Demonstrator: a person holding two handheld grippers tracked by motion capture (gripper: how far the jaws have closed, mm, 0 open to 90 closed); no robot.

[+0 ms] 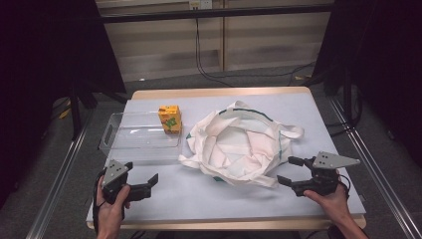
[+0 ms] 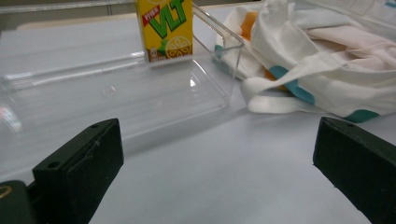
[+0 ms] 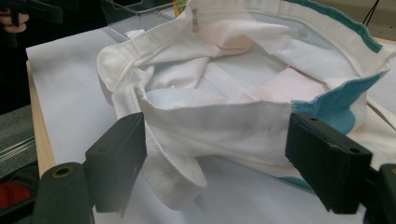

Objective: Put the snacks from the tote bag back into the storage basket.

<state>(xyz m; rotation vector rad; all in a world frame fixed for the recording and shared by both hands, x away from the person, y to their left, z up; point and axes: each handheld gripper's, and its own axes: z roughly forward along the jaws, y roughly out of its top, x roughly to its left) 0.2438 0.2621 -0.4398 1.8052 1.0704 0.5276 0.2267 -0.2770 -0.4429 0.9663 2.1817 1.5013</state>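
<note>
Cloth first: the white tote bag [image 1: 242, 144] slumps open just ahead of the right gripper [image 1: 292, 173], whose spread jaws flank its near rim without pinching it. Soft, light and floppy, it will likely sag wherever lifted, so the thick stitched rim or a webbing handle [image 3: 166, 172] looks the surest hold. Beyond the left gripper [image 1: 144, 175], jaws also wide apart and empty, lies a clear, hard plastic tray [image 1: 122, 145], smooth and probably slippery. At its far corner stands a small yellow juice carton [image 2: 166, 28], stiff, boxy, crushable if squeezed hard.
</note>
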